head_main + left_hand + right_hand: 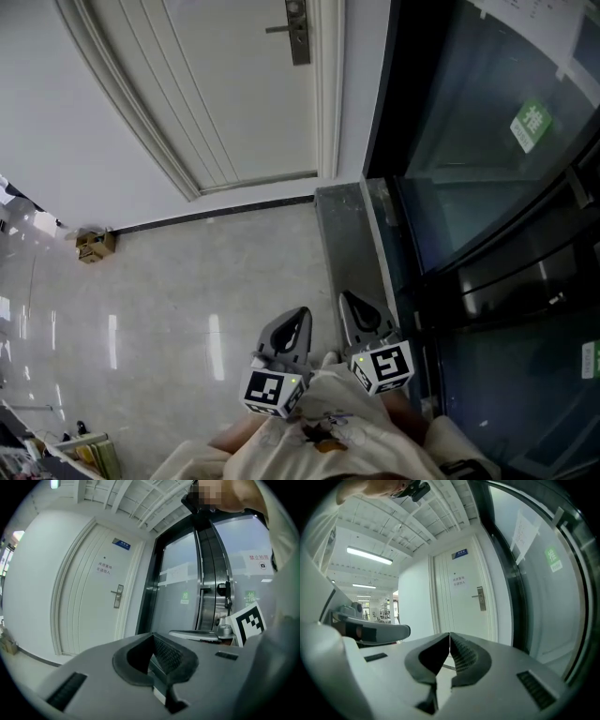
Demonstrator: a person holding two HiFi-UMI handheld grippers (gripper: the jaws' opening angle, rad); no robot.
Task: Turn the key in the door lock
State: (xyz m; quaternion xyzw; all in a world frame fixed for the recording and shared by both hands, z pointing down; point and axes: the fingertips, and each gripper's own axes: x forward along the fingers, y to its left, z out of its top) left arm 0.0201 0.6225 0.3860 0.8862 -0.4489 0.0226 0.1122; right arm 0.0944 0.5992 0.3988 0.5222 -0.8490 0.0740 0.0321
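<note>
Currently both grippers held level, side by side over floor (pixel 187 281), well apart from door (pixel 216 94). Left gripper (pixel 153 635): jaws together, nothing between. Right gripper (pixel 449 634): jaws together, empty. Lock (pixel 297 30) with handle (pixel 277 29) at door's right edge, far ahead of both.

Glossy pale floor (pixel 187 309), white wall (pixel 47 112)
</note>
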